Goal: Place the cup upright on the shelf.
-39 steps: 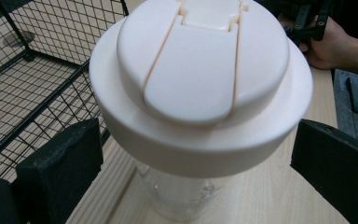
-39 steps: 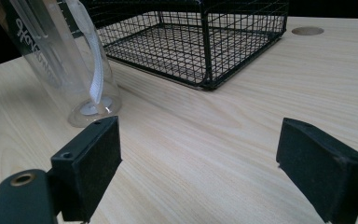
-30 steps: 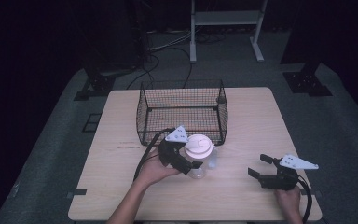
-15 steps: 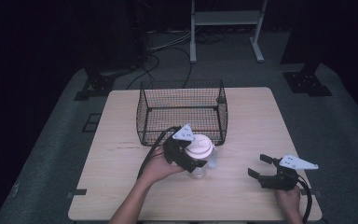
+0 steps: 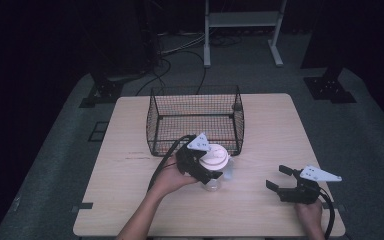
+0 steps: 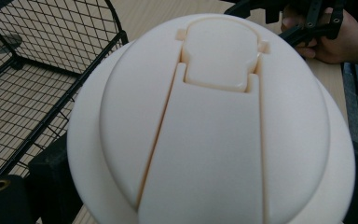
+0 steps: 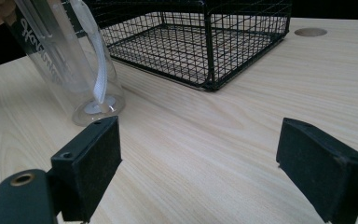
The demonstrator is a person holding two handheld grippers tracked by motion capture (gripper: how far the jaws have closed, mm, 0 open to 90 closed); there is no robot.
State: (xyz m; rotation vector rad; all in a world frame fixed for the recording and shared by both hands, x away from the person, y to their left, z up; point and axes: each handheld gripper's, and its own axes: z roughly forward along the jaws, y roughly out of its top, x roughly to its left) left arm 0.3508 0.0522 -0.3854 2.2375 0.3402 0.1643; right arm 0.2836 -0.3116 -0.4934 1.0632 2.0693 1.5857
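Tabletop (image 5: 130, 130) is pale wood grain, bare apart from a black wire basket (image 5: 196, 120) at the far centre; a round hole (image 7: 310, 31) marks the board beyond it. Grey carpet surrounds the table, with black stand feet (image 5: 329, 89), loose cables (image 5: 180, 50) and a white frame (image 5: 242, 25) in the dark behind. I see my left gripper (image 5: 200, 167) clamped on a clear cup (image 7: 70, 60) with a white domed lid (image 6: 209, 121), just in front of the basket. The cup is tilted, its base touching the wood, a white straw (image 7: 93, 60) inside. My right gripper (image 5: 281, 180) rests well apart at the near right, jaws spread wide, holding nothing.
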